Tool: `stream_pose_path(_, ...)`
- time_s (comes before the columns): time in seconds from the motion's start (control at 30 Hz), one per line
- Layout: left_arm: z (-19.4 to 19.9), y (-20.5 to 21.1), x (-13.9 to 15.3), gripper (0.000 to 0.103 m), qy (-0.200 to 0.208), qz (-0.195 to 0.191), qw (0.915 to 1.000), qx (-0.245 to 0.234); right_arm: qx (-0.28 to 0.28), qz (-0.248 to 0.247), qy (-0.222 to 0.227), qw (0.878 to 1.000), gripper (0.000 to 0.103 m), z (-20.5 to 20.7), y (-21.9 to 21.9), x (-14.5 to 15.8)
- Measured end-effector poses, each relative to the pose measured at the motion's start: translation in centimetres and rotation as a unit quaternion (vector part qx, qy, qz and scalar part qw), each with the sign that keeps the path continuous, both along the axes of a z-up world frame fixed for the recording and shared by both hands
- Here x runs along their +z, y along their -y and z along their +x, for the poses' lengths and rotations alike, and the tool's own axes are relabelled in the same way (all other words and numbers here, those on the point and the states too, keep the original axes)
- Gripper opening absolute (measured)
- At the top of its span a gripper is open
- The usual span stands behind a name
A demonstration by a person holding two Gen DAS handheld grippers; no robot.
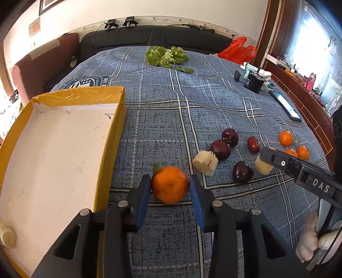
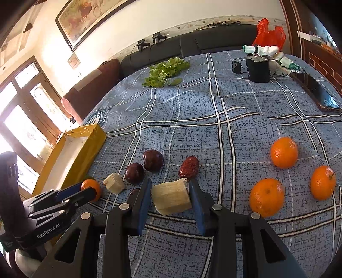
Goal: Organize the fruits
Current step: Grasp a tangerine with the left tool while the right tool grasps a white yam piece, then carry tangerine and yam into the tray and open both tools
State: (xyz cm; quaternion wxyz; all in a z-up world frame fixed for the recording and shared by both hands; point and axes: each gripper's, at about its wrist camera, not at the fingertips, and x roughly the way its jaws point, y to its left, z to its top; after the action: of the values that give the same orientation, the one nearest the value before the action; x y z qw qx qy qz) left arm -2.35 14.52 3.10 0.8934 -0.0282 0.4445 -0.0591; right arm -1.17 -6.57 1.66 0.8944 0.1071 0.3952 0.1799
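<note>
Both wrist views look steeply down, close, sharing the fruit-strewn tablecloth (image 1: 213, 111).

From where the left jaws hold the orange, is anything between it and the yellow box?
Nothing visible. The orange sits in the left gripper right beside the yellow box; only bare blue cloth and the box's near wall lie between.

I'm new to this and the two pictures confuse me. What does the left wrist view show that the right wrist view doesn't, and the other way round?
Only the left wrist view shows the whole inside of the yellow box, with a pale chunk in its near corner, and a gloved hand on the right gripper.

Only the right wrist view shows a framed painting and a glass door.

Both show the left gripper shut on an orange, the right gripper shut on a pale block, dark plums, a red date, three more oranges and lettuce.
</note>
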Motion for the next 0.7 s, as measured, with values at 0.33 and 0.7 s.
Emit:
stream_pose_path(0.33,-0.1,1.5,-0.6,0.049,0.013,0.043,0.999,-0.008,0.005,-0.005,-0.001,1.0,0.04,-0.1,-0.4,-0.2)
stream_pose_path(0.7,-3.5,-2.4,3.7,0.035,0.046,-0.019,0.9981,0.035,0.023,0.004,0.029,0.999,0.04,-1.4,-1.2,1.2)
